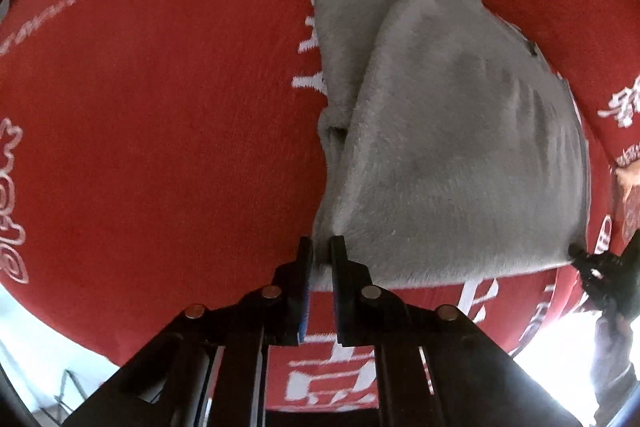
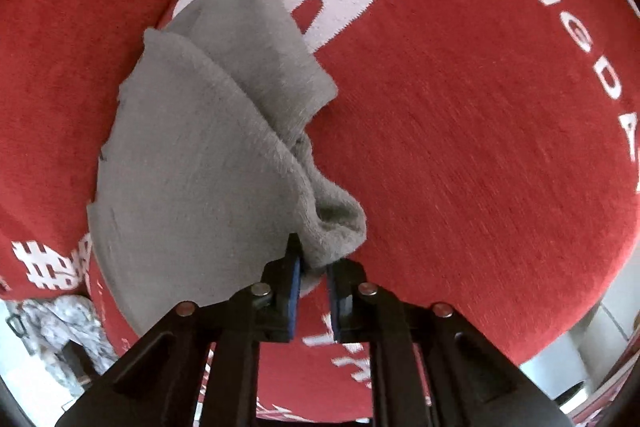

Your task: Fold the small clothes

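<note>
A grey fleecy garment (image 1: 448,147) lies partly folded on a red cloth with white lettering (image 1: 160,107). My left gripper (image 1: 320,255) is shut on the garment's near left corner. In the left wrist view the right gripper (image 1: 580,259) shows at the far right, pinching the opposite near corner. In the right wrist view the same grey garment (image 2: 192,167) hangs up and to the left from my right gripper (image 2: 314,267), which is shut on a bunched corner of it. The garment's near edge is held a little above the red cloth (image 2: 480,147).
The red cloth covers the whole work surface and drops off at the near edge. Bright floor shows below in both views. A mottled grey-white thing (image 2: 60,331) lies at the lower left of the right wrist view.
</note>
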`<action>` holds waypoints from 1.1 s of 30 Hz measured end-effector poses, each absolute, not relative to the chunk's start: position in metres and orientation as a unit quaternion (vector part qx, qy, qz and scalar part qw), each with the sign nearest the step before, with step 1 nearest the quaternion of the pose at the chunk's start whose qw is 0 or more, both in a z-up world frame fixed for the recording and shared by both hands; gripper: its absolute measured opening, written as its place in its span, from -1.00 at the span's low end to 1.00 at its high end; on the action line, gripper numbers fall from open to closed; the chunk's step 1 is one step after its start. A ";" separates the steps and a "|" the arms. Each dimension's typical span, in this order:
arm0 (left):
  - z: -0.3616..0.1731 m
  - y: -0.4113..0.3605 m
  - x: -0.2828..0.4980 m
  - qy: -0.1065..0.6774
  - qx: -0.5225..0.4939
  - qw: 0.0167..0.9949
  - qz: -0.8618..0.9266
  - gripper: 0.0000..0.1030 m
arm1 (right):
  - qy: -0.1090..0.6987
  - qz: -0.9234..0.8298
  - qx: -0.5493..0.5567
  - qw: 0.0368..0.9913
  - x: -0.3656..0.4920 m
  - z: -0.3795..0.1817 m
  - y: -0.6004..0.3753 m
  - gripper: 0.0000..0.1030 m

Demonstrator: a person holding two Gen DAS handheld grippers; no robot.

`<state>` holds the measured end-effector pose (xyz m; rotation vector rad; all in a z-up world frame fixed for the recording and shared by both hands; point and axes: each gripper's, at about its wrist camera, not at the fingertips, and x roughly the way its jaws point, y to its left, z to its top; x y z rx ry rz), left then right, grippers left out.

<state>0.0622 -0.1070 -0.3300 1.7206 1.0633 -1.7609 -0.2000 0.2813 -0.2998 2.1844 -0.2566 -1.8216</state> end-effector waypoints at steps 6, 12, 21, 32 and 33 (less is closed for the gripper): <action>-0.293 -0.126 0.050 0.362 0.598 0.224 -0.679 -0.80 | -0.035 -0.639 0.746 0.183 -0.180 -0.266 0.259 -0.74; -0.293 -0.147 0.000 0.337 0.578 0.216 -0.711 -0.80 | 0.027 -0.658 0.705 0.262 -0.171 -0.242 0.201 -0.74; -0.340 -0.162 -0.037 0.334 0.603 0.232 -0.686 -0.79 | 0.037 -0.648 0.716 0.257 -0.201 -0.289 0.141 -0.75; -0.335 -0.162 -0.026 0.323 0.624 0.243 -0.669 -0.79 | 0.041 -0.639 0.722 0.262 -0.202 -0.275 0.156 -0.69; -0.335 -0.161 -0.025 0.326 0.626 0.242 -0.666 -0.79 | 0.046 -0.639 0.720 0.266 -0.200 -0.270 0.155 -0.66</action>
